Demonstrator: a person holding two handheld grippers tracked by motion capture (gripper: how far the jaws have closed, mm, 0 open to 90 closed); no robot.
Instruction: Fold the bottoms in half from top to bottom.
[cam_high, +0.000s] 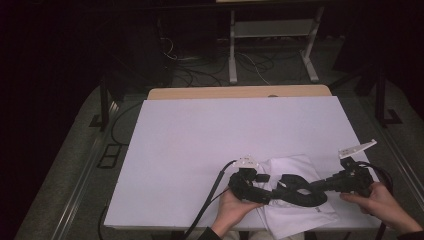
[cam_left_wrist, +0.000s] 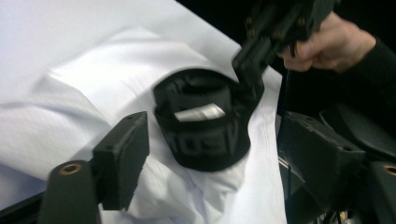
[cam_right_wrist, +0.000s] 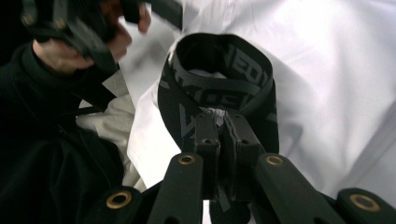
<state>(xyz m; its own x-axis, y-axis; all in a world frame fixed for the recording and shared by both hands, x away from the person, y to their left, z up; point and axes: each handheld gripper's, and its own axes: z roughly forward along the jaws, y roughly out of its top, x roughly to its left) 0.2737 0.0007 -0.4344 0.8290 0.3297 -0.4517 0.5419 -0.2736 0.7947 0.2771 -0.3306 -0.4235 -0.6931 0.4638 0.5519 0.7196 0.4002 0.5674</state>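
The right gripper is clamped on the black band. The left gripper has its jaws apart. The band sits just ahead, between them, in the middle of the left gripper view.

Dim room, bright white table; both gripper views blurred.

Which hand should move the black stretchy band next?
Right. The right gripper is already pinched on the black band, while the left gripper stands open, touching nothing.
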